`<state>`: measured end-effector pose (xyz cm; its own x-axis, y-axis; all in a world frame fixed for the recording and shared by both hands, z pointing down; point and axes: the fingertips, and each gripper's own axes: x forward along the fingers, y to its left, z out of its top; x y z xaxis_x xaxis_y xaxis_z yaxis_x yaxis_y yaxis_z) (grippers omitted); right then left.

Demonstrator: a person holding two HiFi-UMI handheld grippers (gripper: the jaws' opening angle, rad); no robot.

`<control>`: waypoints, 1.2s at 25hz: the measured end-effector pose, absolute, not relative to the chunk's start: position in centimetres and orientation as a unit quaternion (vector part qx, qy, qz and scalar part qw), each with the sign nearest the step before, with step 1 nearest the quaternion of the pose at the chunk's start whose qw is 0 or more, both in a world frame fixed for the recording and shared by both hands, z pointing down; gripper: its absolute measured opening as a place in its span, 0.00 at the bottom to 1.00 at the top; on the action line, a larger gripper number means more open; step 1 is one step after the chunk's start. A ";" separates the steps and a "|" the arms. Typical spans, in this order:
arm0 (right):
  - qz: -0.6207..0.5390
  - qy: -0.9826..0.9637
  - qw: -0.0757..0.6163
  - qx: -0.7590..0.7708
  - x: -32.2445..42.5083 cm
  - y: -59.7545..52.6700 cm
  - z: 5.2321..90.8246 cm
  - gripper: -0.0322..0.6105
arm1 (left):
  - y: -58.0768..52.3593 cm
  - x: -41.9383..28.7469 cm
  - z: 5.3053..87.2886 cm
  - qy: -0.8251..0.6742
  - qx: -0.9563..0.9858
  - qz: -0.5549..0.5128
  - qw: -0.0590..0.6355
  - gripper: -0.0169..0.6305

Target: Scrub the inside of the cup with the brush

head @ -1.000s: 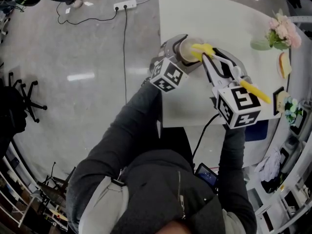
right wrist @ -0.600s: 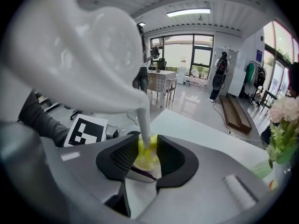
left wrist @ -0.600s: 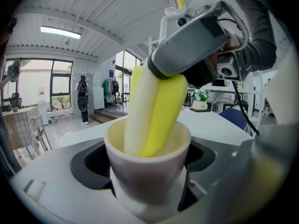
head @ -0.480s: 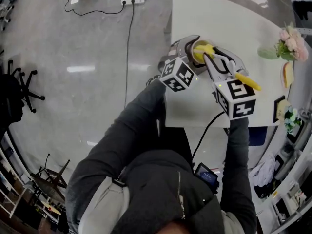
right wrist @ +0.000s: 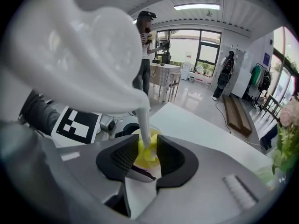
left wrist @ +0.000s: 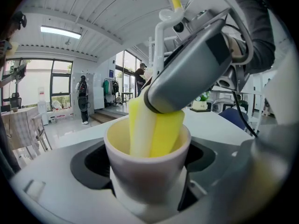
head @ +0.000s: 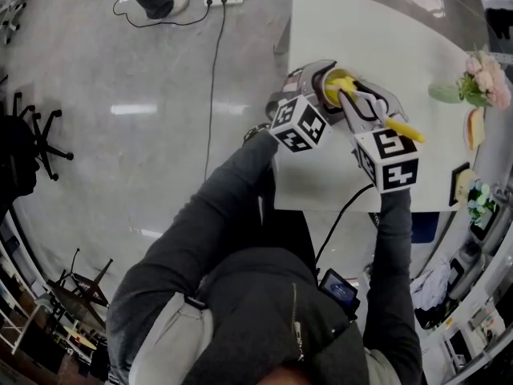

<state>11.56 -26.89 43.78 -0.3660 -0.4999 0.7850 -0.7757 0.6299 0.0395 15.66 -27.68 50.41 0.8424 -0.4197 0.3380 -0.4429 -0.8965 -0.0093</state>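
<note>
Right now the left claw [left wrist: 147,185] is gripping the cup [left wrist: 140,164] by its sides, over the tabletop [head: 377,38] near its edge. The right claw [right wrist: 148,154] is clamping the brush [left wrist: 159,127] handle, the yellow sponge head sitting inside the cup.

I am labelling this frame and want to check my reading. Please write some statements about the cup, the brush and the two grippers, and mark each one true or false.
1. The left gripper is shut on the cup. True.
2. The yellow head of the brush is outside the cup. False: it is down inside the cup.
3. The right gripper is shut on the brush. True.
4. The cup lies on the floor. False: the left gripper holds it over the white table.
5. Pink flowers are near the table's right edge in the head view. True.
</note>
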 end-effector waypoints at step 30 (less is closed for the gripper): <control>0.169 -0.825 0.393 0.368 10.3 -26.1 44.5 0.20 | -27.7 15.8 50.4 -0.225 0.959 0.168 0.034 0.70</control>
